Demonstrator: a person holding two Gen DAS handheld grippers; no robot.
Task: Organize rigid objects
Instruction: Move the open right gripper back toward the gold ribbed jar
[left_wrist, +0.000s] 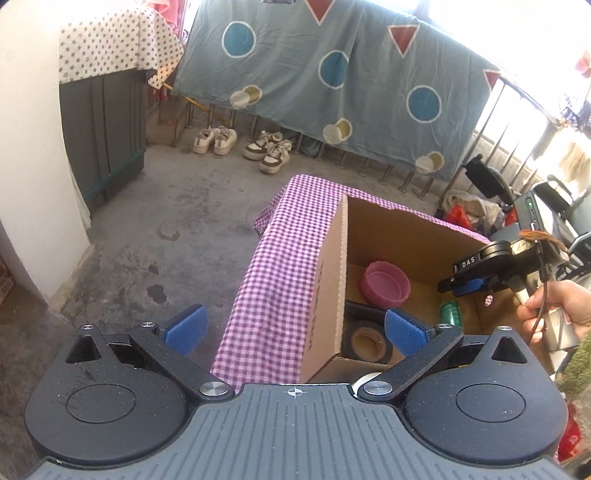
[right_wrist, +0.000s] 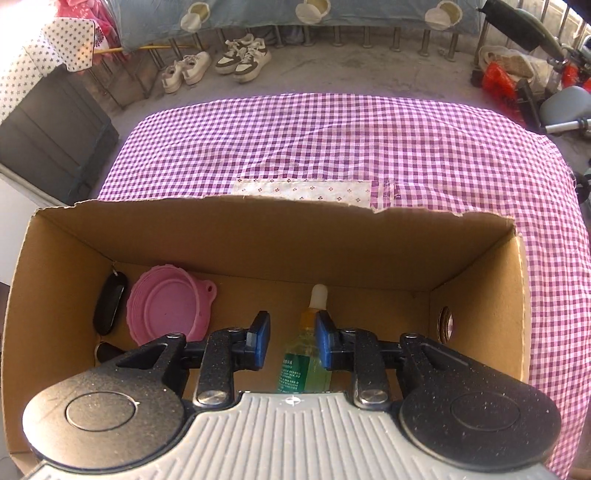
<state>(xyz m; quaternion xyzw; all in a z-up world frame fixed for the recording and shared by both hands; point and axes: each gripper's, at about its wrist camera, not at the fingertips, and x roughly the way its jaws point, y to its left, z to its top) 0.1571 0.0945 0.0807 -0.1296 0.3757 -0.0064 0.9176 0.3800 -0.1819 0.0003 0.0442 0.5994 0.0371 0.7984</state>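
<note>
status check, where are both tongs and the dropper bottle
Left tongs open, empty, beside brown cardboard box. Right tongs open astride green dropper bottle on box floor. Nothing blocking.

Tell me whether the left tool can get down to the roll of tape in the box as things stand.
Probably yes. The left tool is wide open, just above the box edge, and the tape roll lies uncovered in the near corner. The box wall is close and may crowd one finger.
</note>
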